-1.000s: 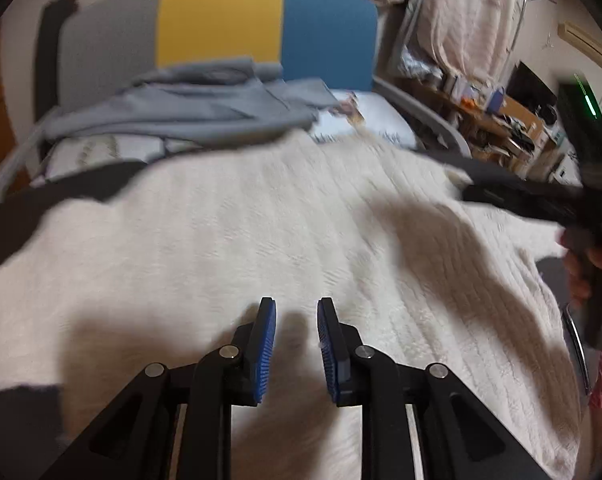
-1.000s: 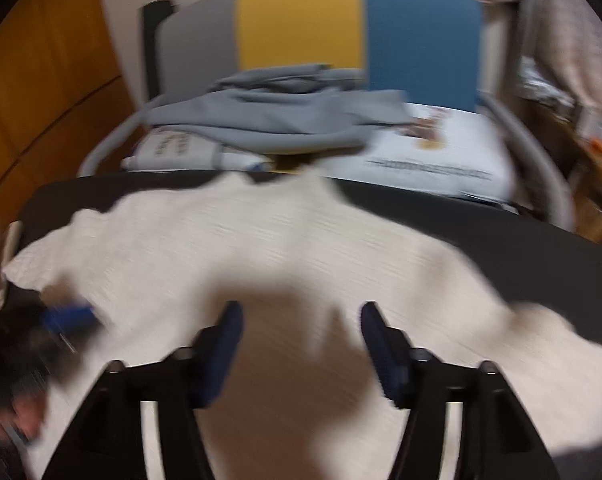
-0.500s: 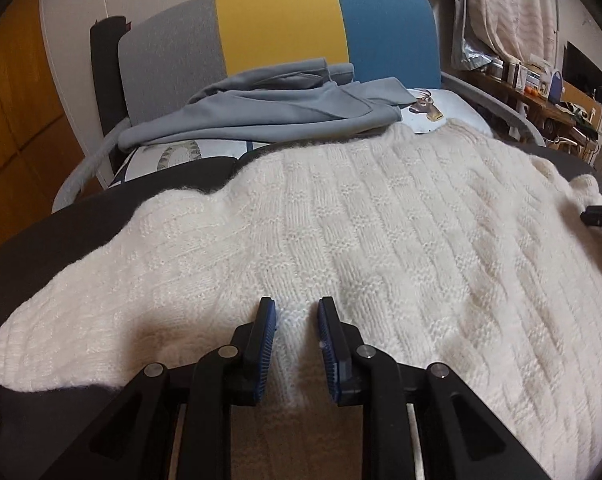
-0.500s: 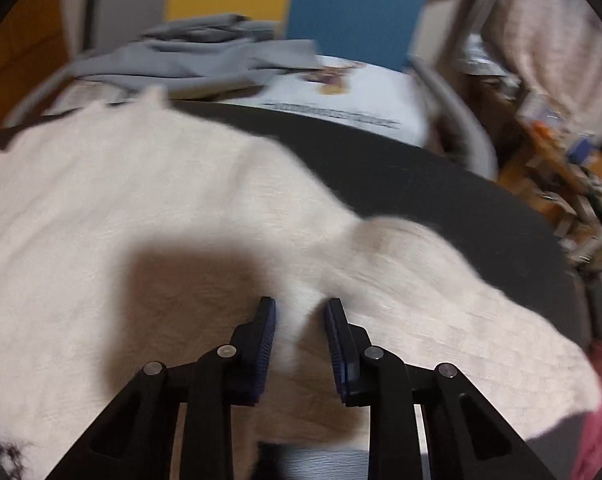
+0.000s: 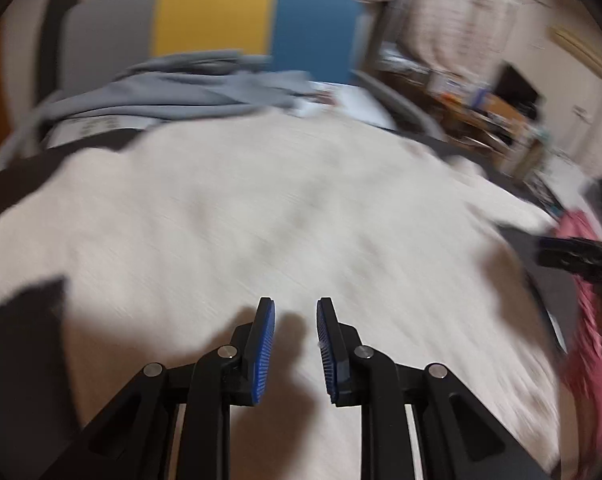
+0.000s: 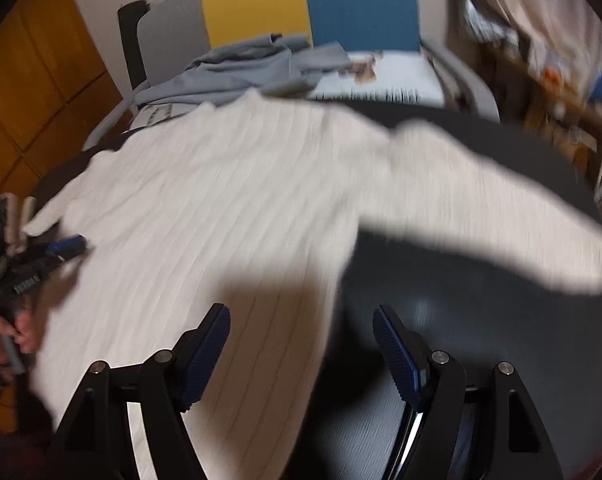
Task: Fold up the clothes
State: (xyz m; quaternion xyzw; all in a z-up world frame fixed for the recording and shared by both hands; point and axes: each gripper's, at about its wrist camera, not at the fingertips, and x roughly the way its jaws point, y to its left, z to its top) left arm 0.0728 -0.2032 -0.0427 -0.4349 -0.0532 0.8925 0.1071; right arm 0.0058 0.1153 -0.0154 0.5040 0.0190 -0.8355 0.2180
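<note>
Sweater [image 6: 229, 200] flat; right gripper [image 6: 301, 344] now spread wide.

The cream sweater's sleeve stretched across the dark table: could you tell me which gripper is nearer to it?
Right. The right gripper hovers open just short of that sleeve; the left gripper hangs over the sweater's body, farther away.

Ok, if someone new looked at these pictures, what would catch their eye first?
First, the big cream knit sweater spread over the dark table, filling the middle of both views, one sleeve reaching off to the right. Behind it stands a chair back in grey, yellow and blue panels, with a crumpled grey garment heaped on its seat. Up close, the right gripper hangs wide open over the sweater's edge.
</note>
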